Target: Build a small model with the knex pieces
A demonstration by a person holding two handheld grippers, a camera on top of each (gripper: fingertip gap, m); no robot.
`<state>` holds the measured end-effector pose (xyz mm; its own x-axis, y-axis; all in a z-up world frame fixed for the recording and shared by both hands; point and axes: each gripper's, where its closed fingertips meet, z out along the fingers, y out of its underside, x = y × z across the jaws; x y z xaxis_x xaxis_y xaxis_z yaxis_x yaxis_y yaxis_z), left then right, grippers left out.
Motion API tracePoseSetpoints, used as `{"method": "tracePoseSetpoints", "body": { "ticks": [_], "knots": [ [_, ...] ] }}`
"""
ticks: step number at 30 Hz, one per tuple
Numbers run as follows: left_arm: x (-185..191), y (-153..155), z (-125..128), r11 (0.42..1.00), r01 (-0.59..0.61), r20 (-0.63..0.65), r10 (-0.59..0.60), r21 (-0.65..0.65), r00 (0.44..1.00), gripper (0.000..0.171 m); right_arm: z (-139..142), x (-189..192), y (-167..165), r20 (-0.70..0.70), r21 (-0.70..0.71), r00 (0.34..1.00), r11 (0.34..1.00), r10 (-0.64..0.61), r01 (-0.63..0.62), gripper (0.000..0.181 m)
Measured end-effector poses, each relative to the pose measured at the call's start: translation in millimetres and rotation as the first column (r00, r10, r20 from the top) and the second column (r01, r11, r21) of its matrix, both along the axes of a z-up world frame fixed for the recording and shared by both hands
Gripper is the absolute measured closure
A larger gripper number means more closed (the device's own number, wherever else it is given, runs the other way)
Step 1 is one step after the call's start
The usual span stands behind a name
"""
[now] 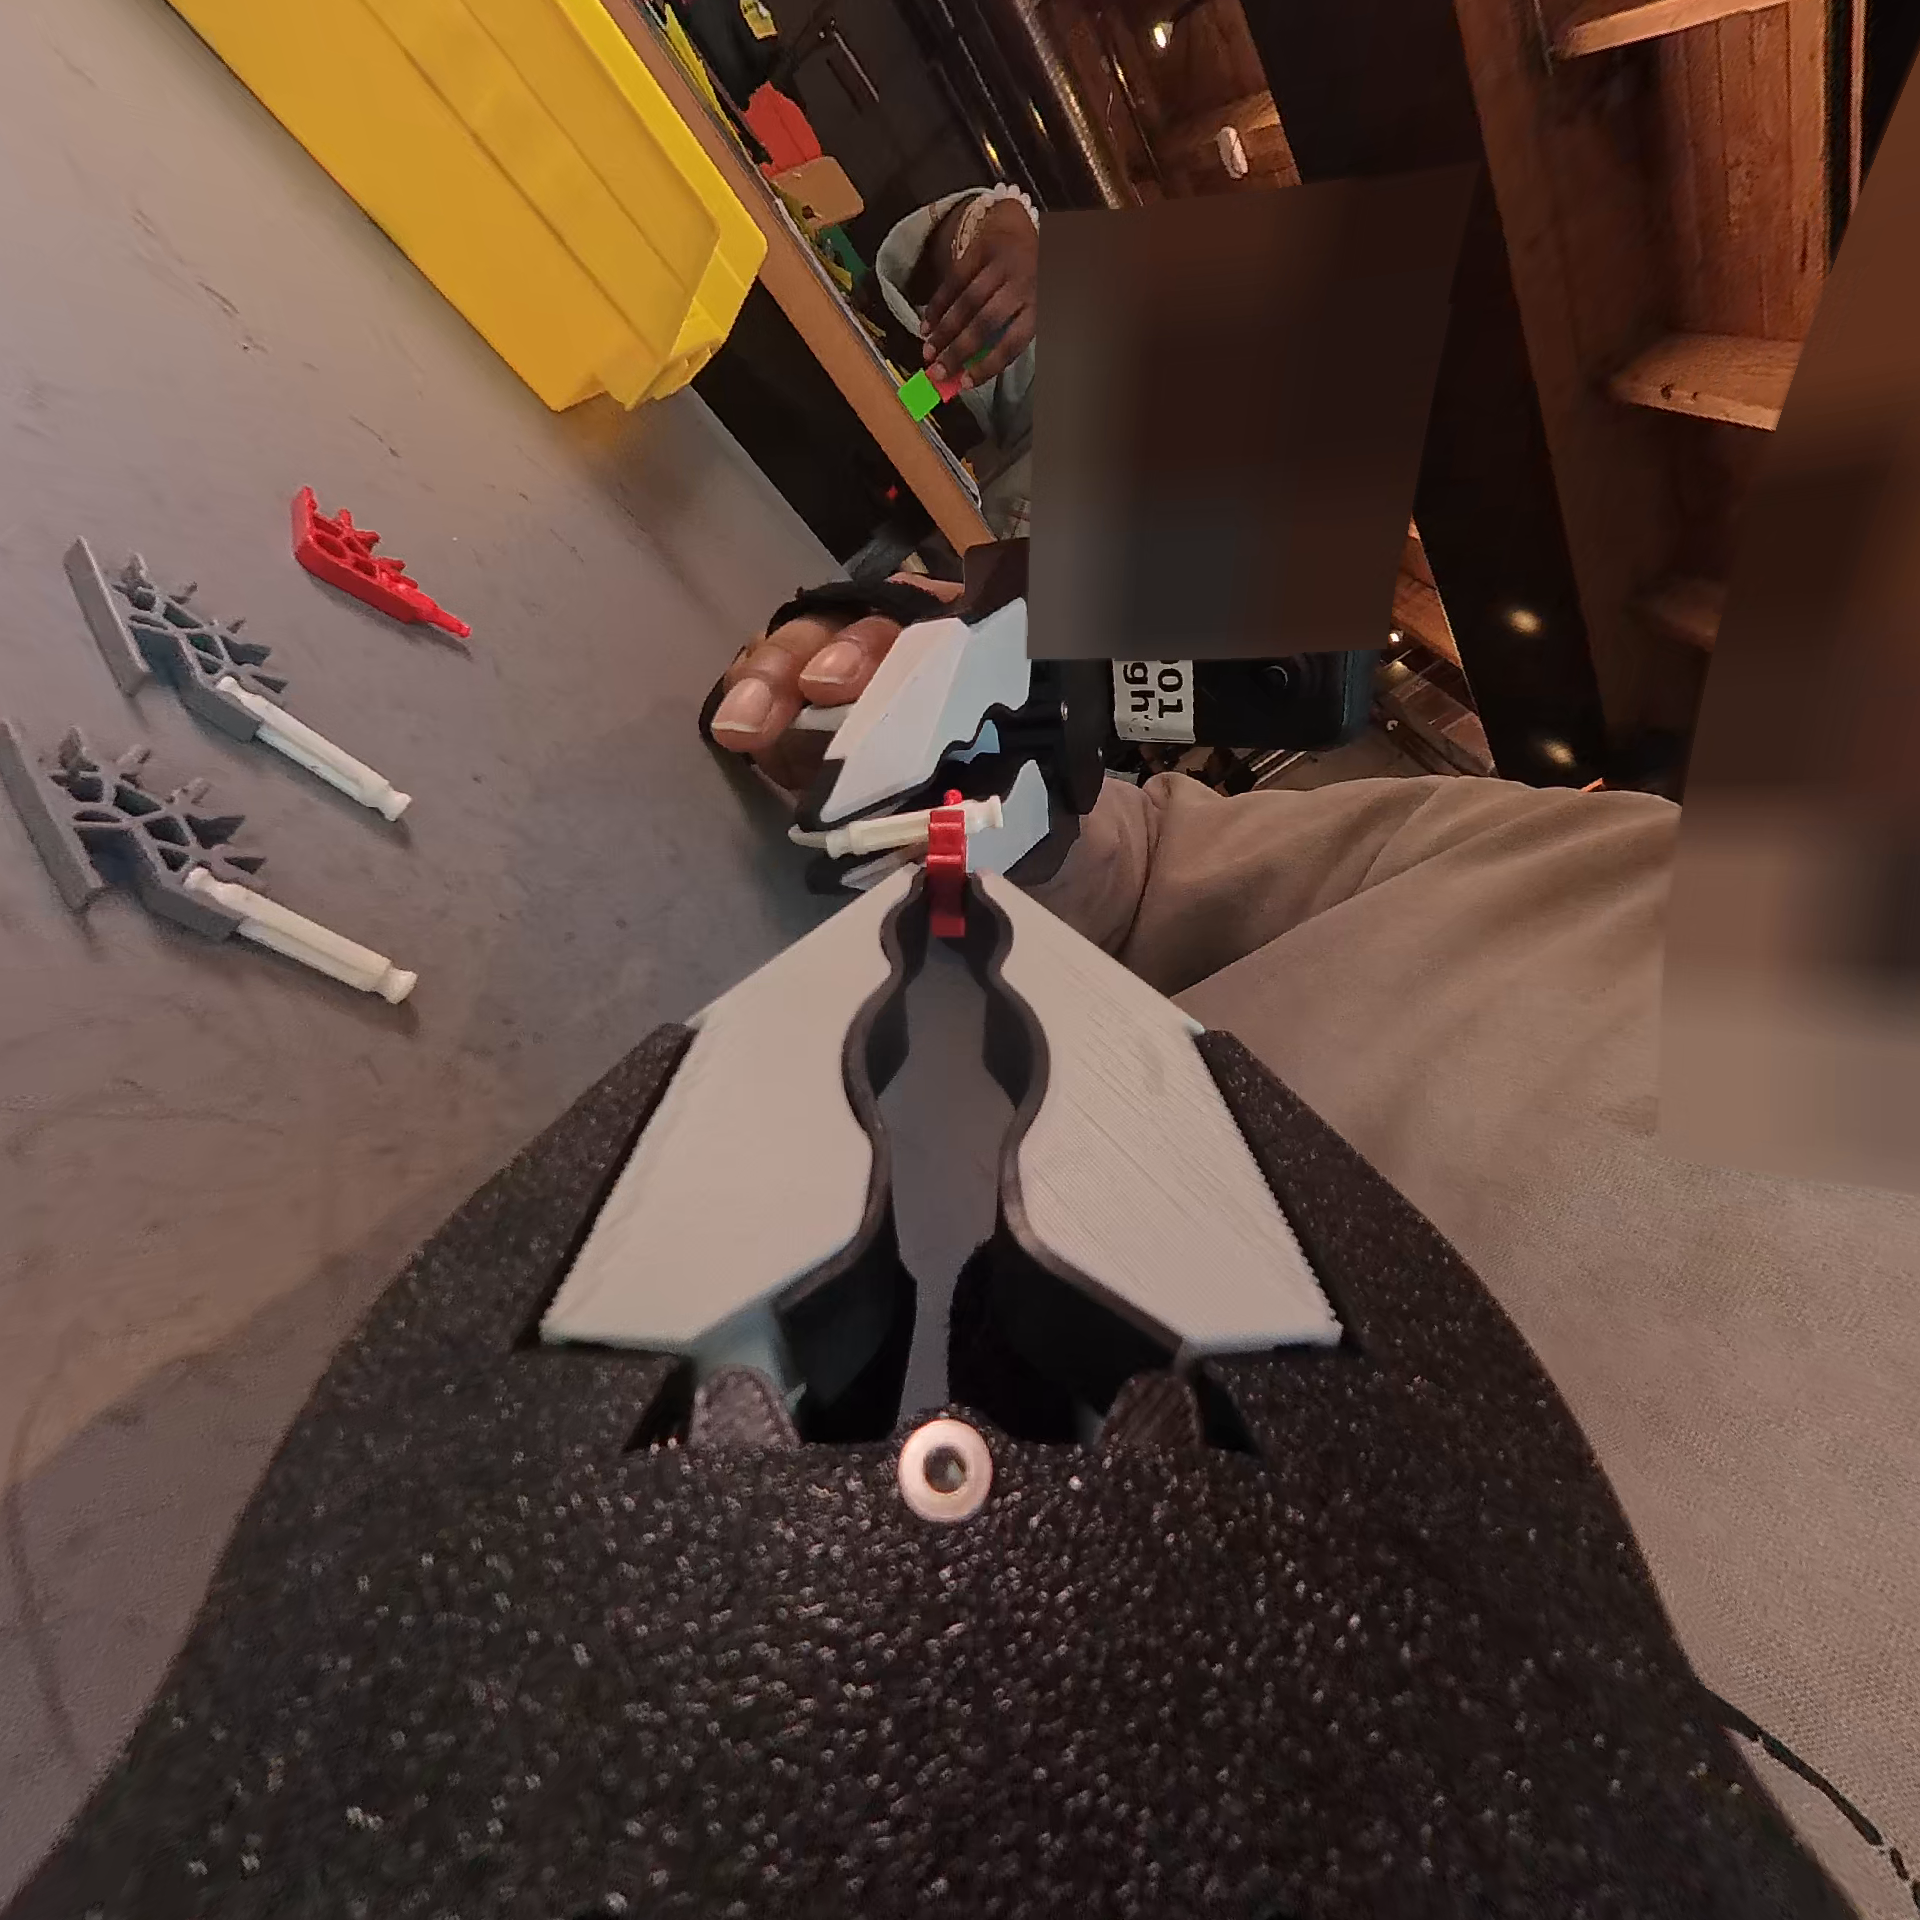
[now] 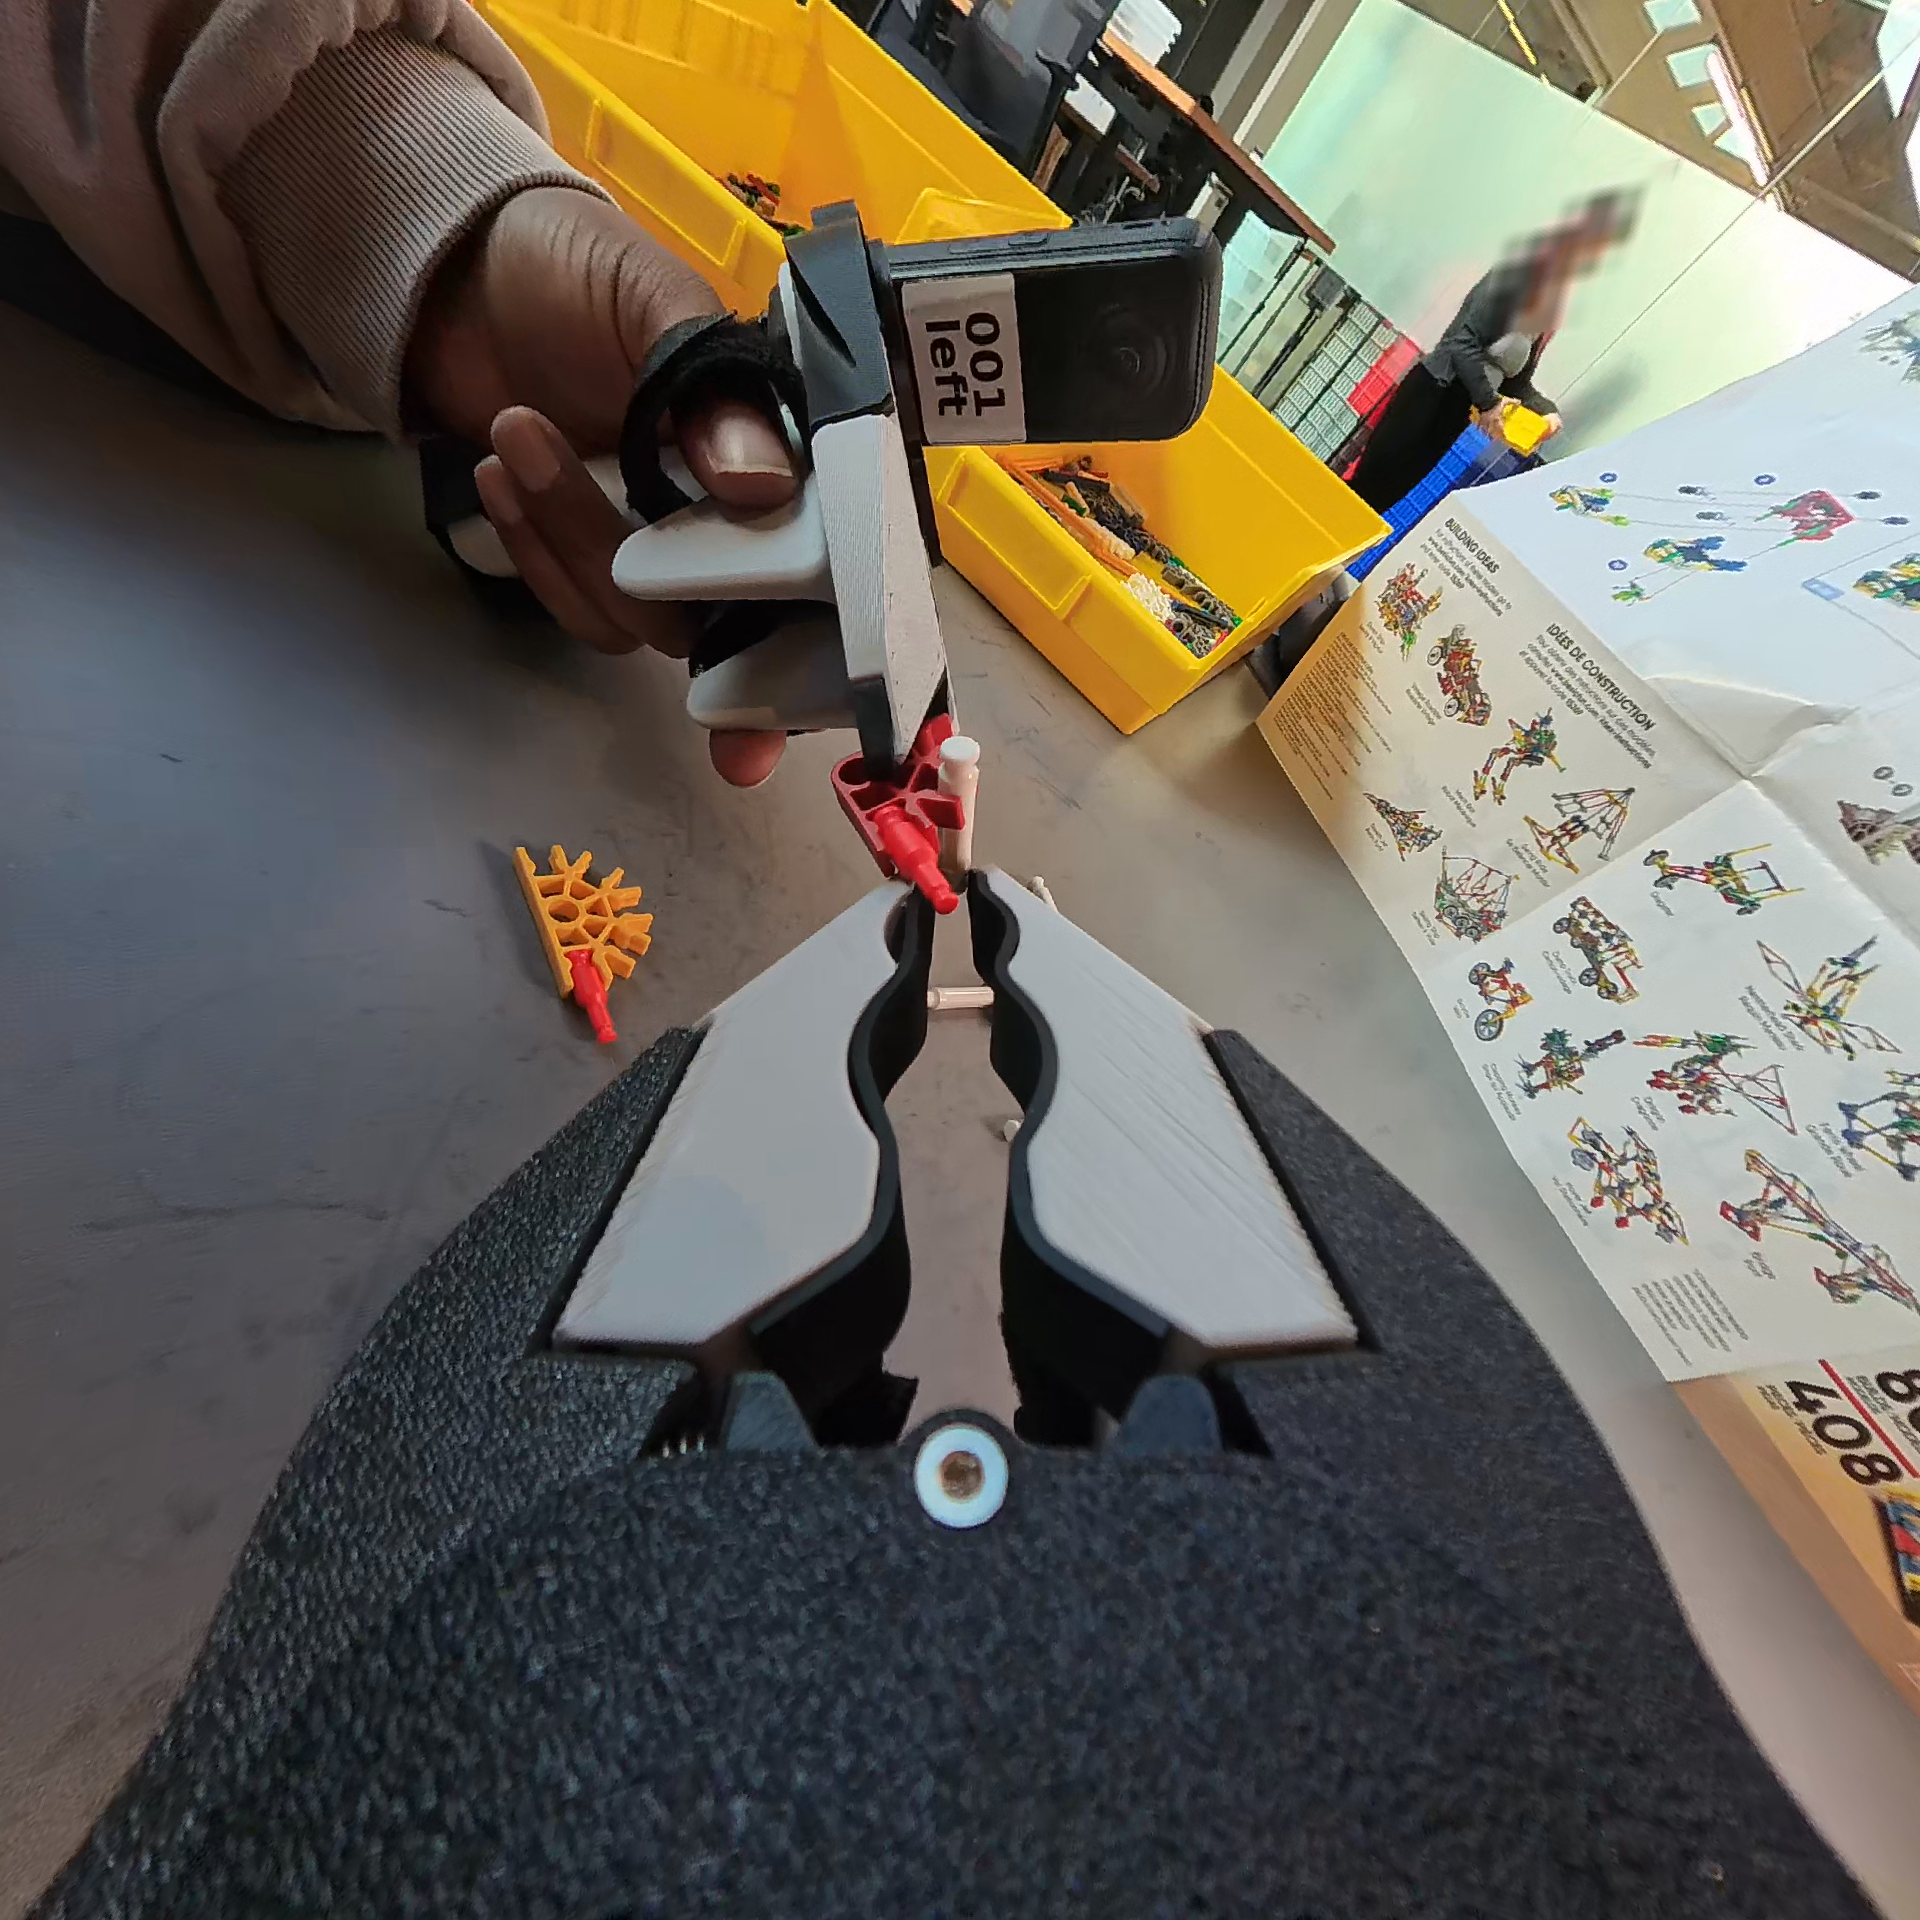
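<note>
My left gripper [image 1: 948,883] is shut on a red connector [image 1: 947,868], seen edge-on at its fingertips. In the right wrist view that gripper [image 2: 885,761] comes down from above and pinches the red connector [image 2: 883,792], which has a short red rod [image 2: 914,854] in one slot. My right gripper [image 2: 948,896] is shut on a white rod [image 2: 957,792] that stands upright against the connector's edge. In the left wrist view the right gripper [image 1: 831,836] holds the white rod [image 1: 914,826] crosswise just beyond the connector. Both are held above the grey table [image 1: 520,727].
Two grey connectors with white rods [image 1: 177,634] [image 1: 135,831] and a red connector with a rod [image 1: 364,566] lie on the left. An orange connector with a red rod [image 2: 582,925] lies nearby. Yellow bins [image 2: 1143,540], an instruction sheet [image 2: 1662,935] and a box [image 2: 1818,1455] stand to the right. My two grippers' fingertips are within a few centimetres of each other.
</note>
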<state>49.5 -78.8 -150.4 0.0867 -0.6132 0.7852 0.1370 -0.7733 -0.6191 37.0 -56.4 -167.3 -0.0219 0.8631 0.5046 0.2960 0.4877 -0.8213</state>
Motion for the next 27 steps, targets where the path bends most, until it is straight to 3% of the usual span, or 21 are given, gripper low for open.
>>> {"method": "tracePoseSetpoints", "body": {
  "ticks": [14, 21, 27],
  "knots": [
    [-3.6, 1.6, 4.6, 0.997, 0.012, 0.079, -0.006, -0.071, 0.997, 0.166, 2.6, -1.1, -3.4, -0.017, -0.006, 1.0, 1.0, 0.018, -0.018, 0.177],
    [-3.7, -0.5, 10.0, 0.992, 0.041, 0.14, -0.024, -0.117, 0.99, 0.166, 6.0, 0.5, -16.6, -0.03, -0.05, 0.995, 0.994, 0.097, -0.098, 0.161],
    [-4.0, -0.3, 9.4, 0.987, 0.05, 0.157, -0.026, -0.15, 0.987, 0.166, 5.4, 0.2, -17.1, -0.026, -0.062, 0.995, 0.993, 0.101, -0.102, 0.161]
  ]
}}
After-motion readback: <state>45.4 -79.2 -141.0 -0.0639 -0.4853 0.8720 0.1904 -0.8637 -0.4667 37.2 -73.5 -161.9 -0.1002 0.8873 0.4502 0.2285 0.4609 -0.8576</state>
